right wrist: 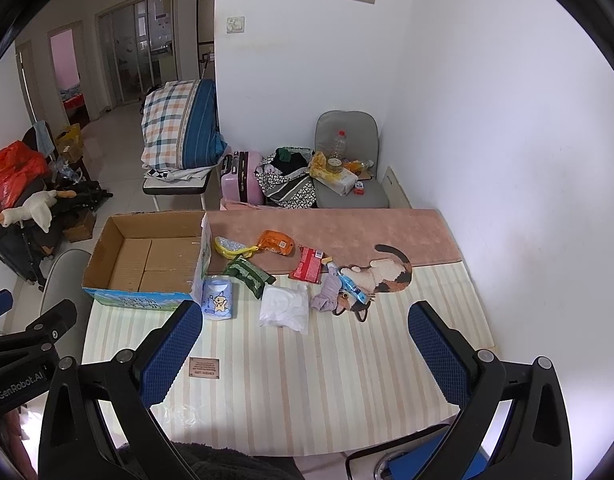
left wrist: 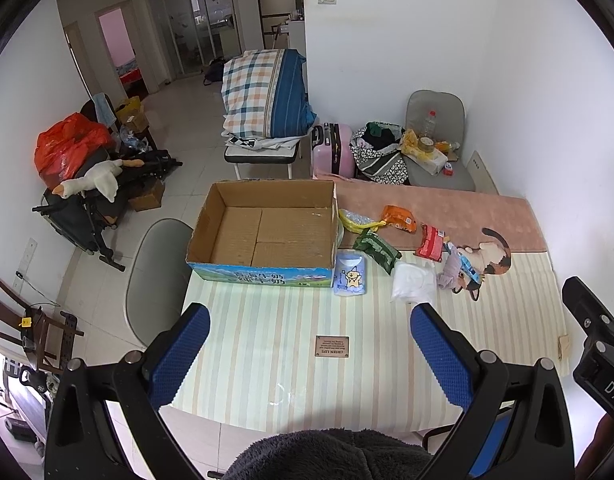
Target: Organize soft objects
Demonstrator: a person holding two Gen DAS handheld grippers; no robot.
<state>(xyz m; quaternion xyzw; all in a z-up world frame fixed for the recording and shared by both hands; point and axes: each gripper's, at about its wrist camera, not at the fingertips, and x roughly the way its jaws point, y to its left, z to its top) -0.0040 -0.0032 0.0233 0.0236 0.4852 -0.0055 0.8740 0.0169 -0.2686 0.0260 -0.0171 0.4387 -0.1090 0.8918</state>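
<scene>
Cardboard box (left wrist: 263,236): open-topped, nothing inside, at the table's (right wrist: 307,368) left edge.
Blue pack (right wrist: 217,298): touching the box's near right corner.
Green pack (right wrist: 247,273): just right of the box.
White pack (right wrist: 285,308): right of the blue pack, further from the box.
Orange pack (right wrist: 275,243), red pack (right wrist: 309,264): farther right of the box.
Left gripper (left wrist: 310,344): jaws spread wide, holding nothing, hovering nearer than the box.
Right gripper (right wrist: 305,340): jaws spread wide, holding nothing, right of the box.

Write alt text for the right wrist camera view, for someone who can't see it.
An open right gripper with blue finger pads hovers above a striped table where soft packets lie in a loose row: a white pouch, a green pack, a red pack and an orange pack. An empty cardboard box sits at the left, with a cluttered room behind.
</scene>
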